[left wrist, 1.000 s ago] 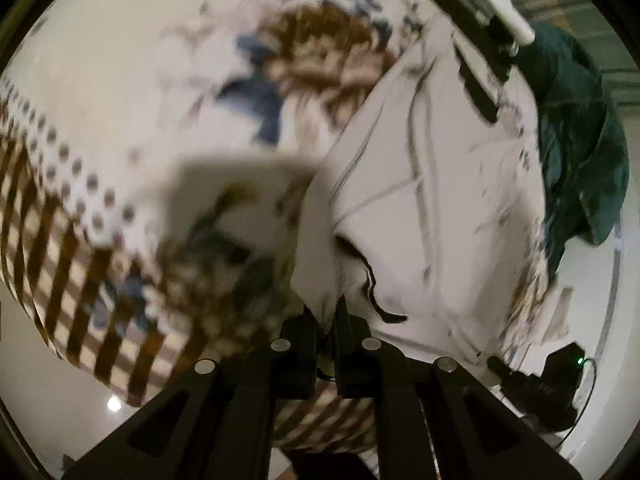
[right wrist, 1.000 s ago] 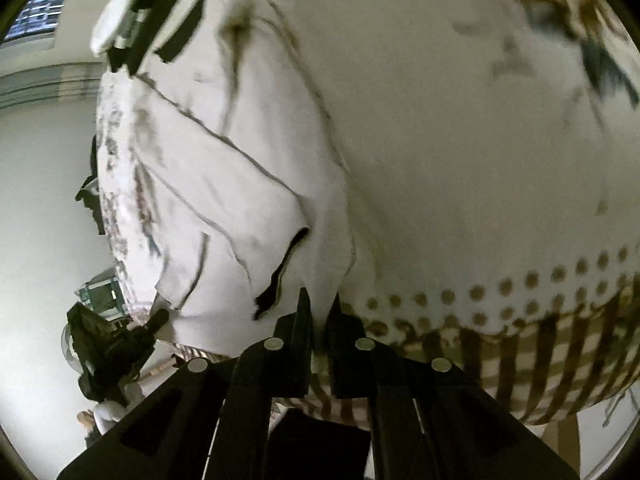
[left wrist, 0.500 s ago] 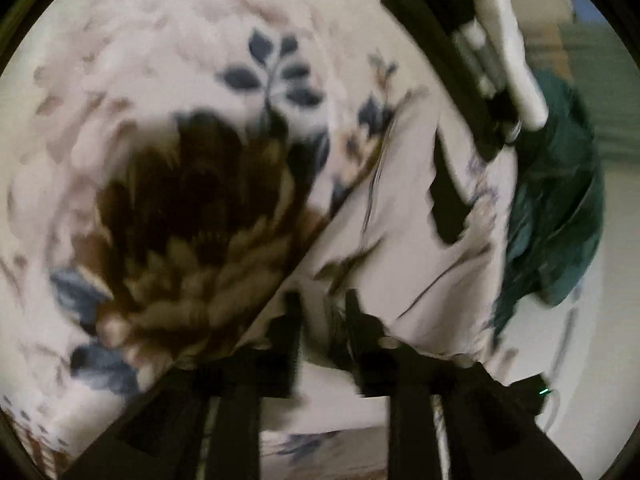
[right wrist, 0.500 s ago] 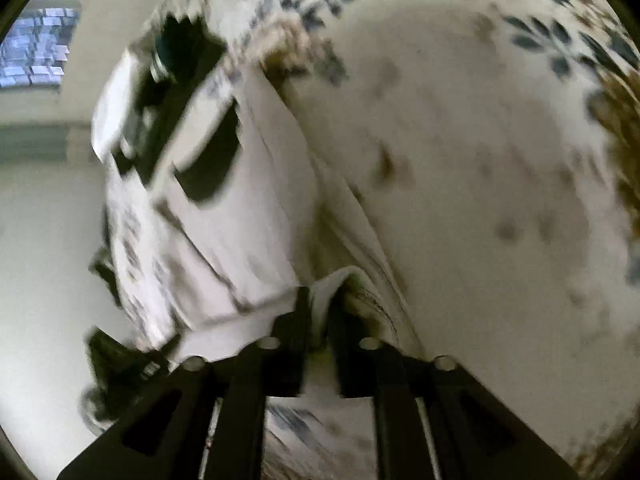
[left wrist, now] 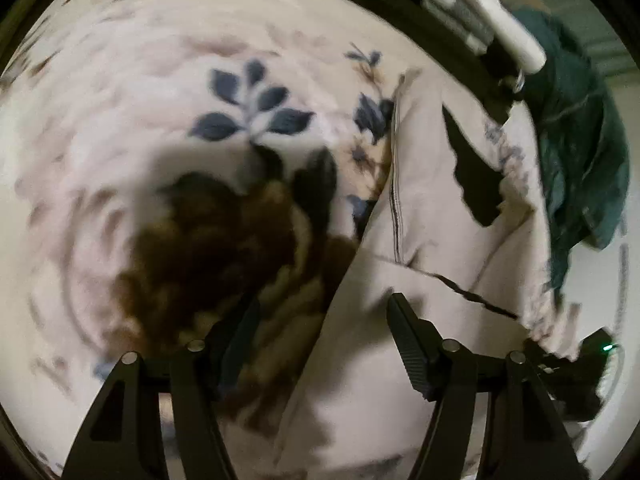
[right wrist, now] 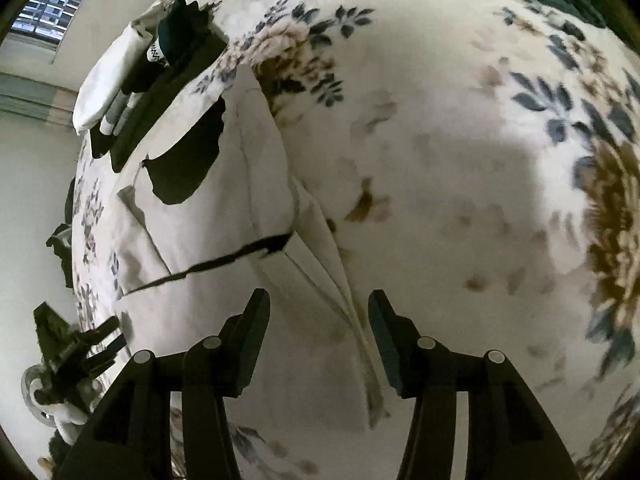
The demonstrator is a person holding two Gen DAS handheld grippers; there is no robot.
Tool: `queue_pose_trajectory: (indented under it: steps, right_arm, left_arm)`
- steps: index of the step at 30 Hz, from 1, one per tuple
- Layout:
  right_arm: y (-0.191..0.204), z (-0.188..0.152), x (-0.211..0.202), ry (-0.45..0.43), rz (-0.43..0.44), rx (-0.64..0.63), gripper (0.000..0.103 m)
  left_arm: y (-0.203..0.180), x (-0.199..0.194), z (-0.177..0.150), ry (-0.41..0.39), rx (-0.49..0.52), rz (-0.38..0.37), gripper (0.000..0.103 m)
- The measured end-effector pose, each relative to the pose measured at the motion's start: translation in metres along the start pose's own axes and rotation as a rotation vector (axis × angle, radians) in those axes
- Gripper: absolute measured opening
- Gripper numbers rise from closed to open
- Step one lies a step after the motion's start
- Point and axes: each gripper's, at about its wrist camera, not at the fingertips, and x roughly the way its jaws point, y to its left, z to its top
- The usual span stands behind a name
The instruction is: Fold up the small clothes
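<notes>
Left wrist view: the left gripper [left wrist: 324, 312] has its jaws spread wide and grasps nothing. Its two fingers stand over the edge of the white garment [left wrist: 436, 216], which fills the frame from about 6 o'clock up toward 2 o'clock. The garment lies flat on the floral blanket [left wrist: 168, 92]; whether the fingertips touch the cloth cannot be told. A dark-stitched seam runs down the garment's left edge, and black patches mark its surface at 2 and 4 o'clock. A large brown flower of the blanket sits at 8 o'clock, blue leaves at 11 o'clock; this part of the view is blurred. A dark green garment [left wrist: 576, 152] lies beyond the white one at 2 to 3 o'clock, just beside it.

Right wrist view: the right gripper [right wrist: 320, 308] is likewise released, jaws wide apart and holding nothing. The white garment [right wrist: 208, 312] spreads from 6 o'clock toward 10 o'clock, its folded right edge passing between the two fingers. A black jagged patch lies on it at 10 o'clock and a thin black line crosses it at 9 o'clock. The floral blanket [right wrist: 440, 128] fills the right half of the frame. The other gripper shows at 11 o'clock [right wrist: 140, 76], at the garment's far end. A window [right wrist: 52, 0] is at the upper left corner.
</notes>
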Motion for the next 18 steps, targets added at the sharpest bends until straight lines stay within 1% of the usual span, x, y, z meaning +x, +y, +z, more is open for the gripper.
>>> queue_pose_trajectory:
  steps: [1, 2, 4, 6, 8, 10, 12, 13, 14, 15, 16, 17, 18]
  right_arm:
    - [0.002, 0.002, 0.005, -0.003, 0.009, 0.001, 0.052]
    - [0.005, 0.004, 0.008, -0.014, 0.014, -0.003, 0.048]
    - [0.013, 0.007, 0.012, -0.031, -0.012, -0.023, 0.003]
    - [0.013, 0.01, 0.016, -0.054, -0.052, -0.012, 0.003]
    - [0.01, 0.012, 0.021, -0.05, -0.092, 0.009, 0.003]
    - [0.009, 0.016, 0.031, -0.008, -0.091, 0.034, 0.003]
    - [0.011, 0.023, 0.029, 0.028, -0.083, 0.065, 0.005]
    - [0.015, 0.026, 0.028, 0.036, -0.076, 0.069, 0.01]
    - [0.019, 0.03, 0.024, 0.04, -0.072, 0.071, 0.017]
    - [0.025, 0.036, 0.017, 0.03, -0.071, 0.07, 0.04]
    - [0.032, 0.043, 0.011, 0.011, -0.071, 0.065, 0.051]
    - [0.039, 0.051, 0.008, -0.008, -0.065, 0.058, 0.052]
    - [0.049, 0.063, 0.005, -0.023, -0.063, 0.046, 0.052]
  left_arm:
    - [-0.004, 0.005, 0.002, -0.001, 0.011, 0.017, 0.064]
    - [-0.005, 0.007, 0.002, -0.004, 0.013, 0.021, 0.064]
    - [-0.004, 0.011, 0.003, -0.004, 0.005, 0.039, 0.064]
    - [0.001, 0.015, 0.004, -0.003, -0.006, 0.042, 0.064]
    - [0.001, 0.016, 0.005, 0.007, -0.006, 0.046, 0.064]
    - [-0.006, 0.006, 0.01, -0.001, 0.01, 0.051, 0.064]
    - [-0.014, -0.013, 0.017, -0.044, 0.038, 0.055, 0.064]
    - [-0.019, -0.023, 0.023, -0.069, 0.054, 0.047, 0.064]
    - [-0.025, -0.031, 0.032, -0.087, 0.07, 0.038, 0.064]
    - [-0.031, -0.035, 0.041, -0.097, 0.087, 0.03, 0.064]
    - [-0.038, -0.036, 0.053, -0.1, 0.106, 0.021, 0.064]
    - [-0.046, -0.033, 0.067, -0.1, 0.124, 0.024, 0.065]
    - [-0.056, -0.027, 0.082, -0.099, 0.146, 0.036, 0.069]
